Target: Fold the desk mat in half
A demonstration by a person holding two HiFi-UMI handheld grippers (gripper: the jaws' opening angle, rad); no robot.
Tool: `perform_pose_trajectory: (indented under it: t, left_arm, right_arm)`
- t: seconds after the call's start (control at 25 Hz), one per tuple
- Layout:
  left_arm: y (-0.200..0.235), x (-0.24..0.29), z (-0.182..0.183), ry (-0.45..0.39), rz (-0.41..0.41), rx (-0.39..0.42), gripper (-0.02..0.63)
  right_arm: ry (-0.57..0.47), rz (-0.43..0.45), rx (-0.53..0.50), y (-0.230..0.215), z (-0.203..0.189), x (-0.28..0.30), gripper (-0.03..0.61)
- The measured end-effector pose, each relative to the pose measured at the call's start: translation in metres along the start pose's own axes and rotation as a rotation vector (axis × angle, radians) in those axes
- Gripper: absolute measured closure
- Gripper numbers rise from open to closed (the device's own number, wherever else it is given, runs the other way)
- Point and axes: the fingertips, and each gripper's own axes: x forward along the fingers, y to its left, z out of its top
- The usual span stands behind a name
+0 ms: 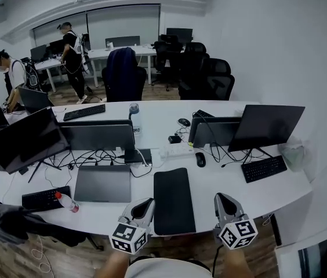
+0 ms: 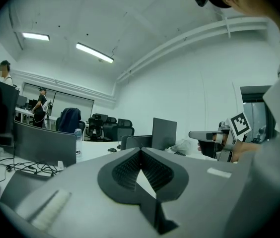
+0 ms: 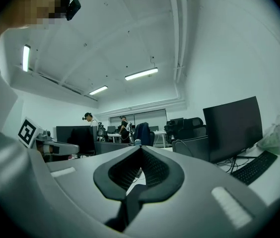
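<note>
Not yet begun, judging by the desk mat [image 1: 174, 200]: flat and unfolded on the white desk [image 1: 152, 112], long side running from 12 to 6 o'clock, near end at the desk's front edge. Probably laid so to offer a free short edge for lifting, with no cable and no device on top of it.

Flanking that near end: the left gripper [image 1: 146, 204] at about 8 o'clock of the mat and the right gripper [image 1: 221, 200] at about 4 o'clock, both near the mat but apart from it. Closed completely in each gripper view, ribbed pads [image 2: 156, 171] meeting tip to tip, with nothing between them. Seemingly held there as a ready position, one at each corner, since a fold in half needs both near corners carried together toward 12 o'clock. To be opened first, in my judgement, before any grip on so thin an edge — otherwise only a push, and a wrinkled mat.

Counted on this desk:
- one mat
- four monitors [image 1: 266, 125] in a row at 12 o'clock of the mat
- one grey laptop [image 1: 102, 183], as it seems, at 9 o'clock of the mat
- three keyboards [image 1: 264, 168]
- two mice [image 1: 200, 159]
- two bottles [image 1: 66, 201]
- one white power strip [image 1: 178, 151]

Far behind, at 11 o'clock, two persons [image 1: 72, 54].
</note>
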Motion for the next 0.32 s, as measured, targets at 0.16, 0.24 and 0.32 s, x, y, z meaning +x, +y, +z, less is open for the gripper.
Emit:
perform_pose_trajectory:
  t: [0.16,0.24,0.32]
  left_arm:
    - [0.005,-0.003,-0.002,0.002,0.013,-0.005,0.611]
    - [0.009,-0.004,-0.003,0.003,0.019,-0.007,0.611]
    - [0.013,-0.005,-0.004,0.003,0.025,-0.007,0.612]
  right_arm:
    - [0.011,0.02,0.004,0.005,-0.004,0.008,0.565]
    - [0.017,0.027,0.006,0.007,-0.006,0.013,0.565]
    - [0.023,0.035,0.01,0.009,-0.008,0.017,0.565]
